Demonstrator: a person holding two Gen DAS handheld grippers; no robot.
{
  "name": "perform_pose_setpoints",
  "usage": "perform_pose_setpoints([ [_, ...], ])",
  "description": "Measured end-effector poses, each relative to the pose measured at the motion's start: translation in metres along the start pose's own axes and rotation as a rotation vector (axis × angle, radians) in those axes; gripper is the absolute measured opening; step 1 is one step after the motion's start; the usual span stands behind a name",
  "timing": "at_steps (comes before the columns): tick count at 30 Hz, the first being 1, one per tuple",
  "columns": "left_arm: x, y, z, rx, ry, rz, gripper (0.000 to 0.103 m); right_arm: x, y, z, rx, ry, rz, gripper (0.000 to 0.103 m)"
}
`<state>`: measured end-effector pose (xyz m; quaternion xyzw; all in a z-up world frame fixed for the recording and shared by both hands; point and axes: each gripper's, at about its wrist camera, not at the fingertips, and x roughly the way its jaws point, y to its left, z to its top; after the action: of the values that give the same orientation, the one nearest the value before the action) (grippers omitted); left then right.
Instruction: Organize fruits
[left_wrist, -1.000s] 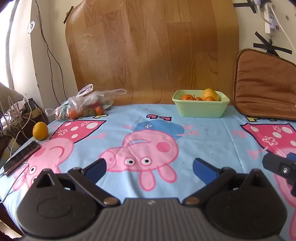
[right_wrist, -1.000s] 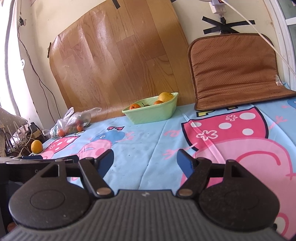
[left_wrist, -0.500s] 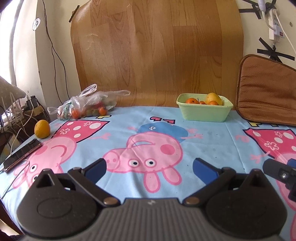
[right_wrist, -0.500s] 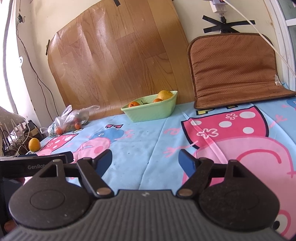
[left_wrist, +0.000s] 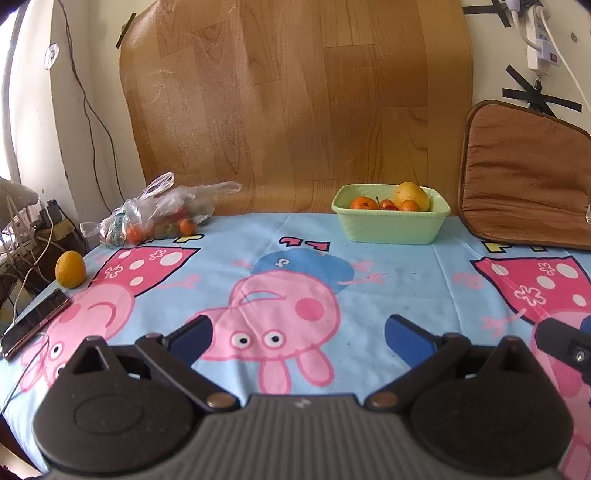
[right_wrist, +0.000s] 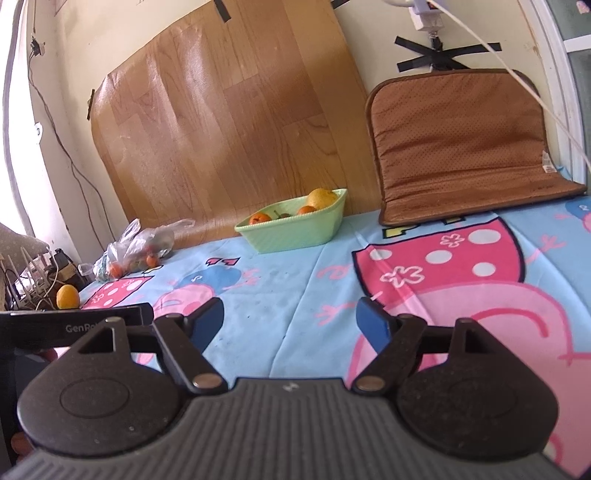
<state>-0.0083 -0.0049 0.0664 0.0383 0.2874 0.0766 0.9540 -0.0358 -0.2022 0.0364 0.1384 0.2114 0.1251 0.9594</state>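
Both sets of tongs are empty and spread apart right now — left tongs (left_wrist: 297, 334) hovering low over the cartoon-pig tablecloth (left_wrist: 332, 266), right tongs (right_wrist: 290, 319) doing the same a bit further right. Nothing gripped on either side.

Fruit situation: there's a loose orange (left_wrist: 70, 268) sitting by itself near the far-left edge of the counter, just beyond a phone (left_wrist: 35, 323) lying flat. A crinkly clear plastic bag (left_wrist: 162, 212) against the back wall has more small orange fruit in it, plus something greenish I can't make out. The mint-green tub (left_wrist: 391, 229) at the back already holds a few small oranges and one bigger yellow fruit, so I'd guess that's where everything ends up.

Handling-wise, my read: the loose orange looks firm and round, light enough, skin a little slick, so it'll want to roll. I'd close on it across its widest part, from the sides, and not squeeze hard. It's close to the counter edge too, so a nudge could send it off. The bag is the annoying one — floppy, slippery film, contents will shift. Probably better to pinch the loose bunched top than to go for the fruit through the plastic.

Writing: the only readable bit is "GenRo…" in pale letters on the black bar (right_wrist: 74, 326) of the other gripper, seen from the right camera, cut off after that. There's a small tag on the brown cushion (right_wrist: 469, 147), too tiny to read.
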Motion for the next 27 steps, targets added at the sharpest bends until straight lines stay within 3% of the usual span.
perform_pose_setpoints([
  [10, -0.005, -0.070, 0.027, 0.104, -0.021, -0.079, 0.103, -0.034, -0.053, 0.017, 0.078, -0.083, -0.108, 0.081],
  [18, -0.003, -0.105, 0.028, 0.185, -0.021, -0.056, 0.103, -0.039, -0.076, 0.011, 0.146, -0.096, -0.111, 0.081],
  [27, 0.000, -0.113, 0.024, 0.205, -0.008, -0.038, 0.103, -0.040, -0.083, 0.009, 0.172, -0.104, -0.101, 0.081],
])
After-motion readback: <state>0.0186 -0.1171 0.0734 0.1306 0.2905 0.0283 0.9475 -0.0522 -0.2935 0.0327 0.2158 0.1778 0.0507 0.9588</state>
